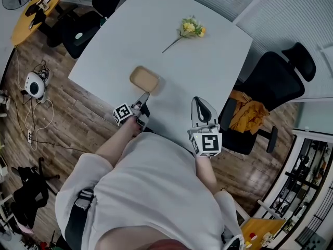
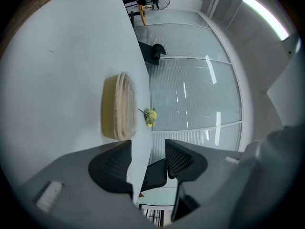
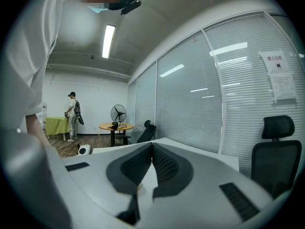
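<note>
A tan lidded oval box (image 1: 144, 79) lies on the white table (image 1: 208, 66) near its front edge. Further back lies a yellow flower (image 1: 190, 28) with a long stem. My left gripper (image 1: 143, 98) hovers just short of the box and points at it, open and empty. In the left gripper view the box (image 2: 118, 108) sits beyond the spread fingers (image 2: 112, 168), with the flower (image 2: 150, 117) behind it. My right gripper (image 1: 199, 104) is over the table's front right part, fingertips together, nothing held. The right gripper view shows its pads (image 3: 138, 163) meeting at the tips.
Black office chairs stand around the table; the one at the right (image 1: 276, 82) carries an orange cloth (image 1: 247, 113). On the wooden floor at left are a white device (image 1: 33, 84) with cables and a round yellow table (image 1: 39, 9). A person (image 3: 72, 114) stands far off.
</note>
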A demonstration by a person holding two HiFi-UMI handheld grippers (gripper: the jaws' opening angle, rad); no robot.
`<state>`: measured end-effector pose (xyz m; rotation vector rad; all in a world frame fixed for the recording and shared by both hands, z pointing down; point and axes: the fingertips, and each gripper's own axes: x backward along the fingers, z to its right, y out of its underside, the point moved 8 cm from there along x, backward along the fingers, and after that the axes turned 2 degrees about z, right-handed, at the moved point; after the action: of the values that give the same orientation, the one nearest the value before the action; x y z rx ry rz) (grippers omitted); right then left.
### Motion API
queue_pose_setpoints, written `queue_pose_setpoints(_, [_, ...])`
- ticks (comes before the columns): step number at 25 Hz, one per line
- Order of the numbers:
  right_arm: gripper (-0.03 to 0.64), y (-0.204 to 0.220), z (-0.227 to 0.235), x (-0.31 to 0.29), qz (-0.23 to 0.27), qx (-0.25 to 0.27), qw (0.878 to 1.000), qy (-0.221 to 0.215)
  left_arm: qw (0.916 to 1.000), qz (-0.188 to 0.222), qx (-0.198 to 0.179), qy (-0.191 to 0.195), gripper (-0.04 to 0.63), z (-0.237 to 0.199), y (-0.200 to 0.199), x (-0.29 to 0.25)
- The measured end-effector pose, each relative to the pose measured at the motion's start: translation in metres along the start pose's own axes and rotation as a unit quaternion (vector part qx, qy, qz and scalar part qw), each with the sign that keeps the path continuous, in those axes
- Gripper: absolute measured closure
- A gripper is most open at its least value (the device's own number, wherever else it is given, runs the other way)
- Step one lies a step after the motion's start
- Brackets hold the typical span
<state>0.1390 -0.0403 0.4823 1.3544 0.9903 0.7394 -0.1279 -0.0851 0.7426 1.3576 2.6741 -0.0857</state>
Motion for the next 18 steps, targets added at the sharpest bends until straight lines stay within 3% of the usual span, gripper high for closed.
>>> queue_pose_setpoints(18, [0.609, 0.002, 0.011, 0.002, -0.008, -0.004, 1.0, 0.022, 0.9979, -0.013, -0.007, -0.063, 0.39, -0.034, -0.008, -0.02])
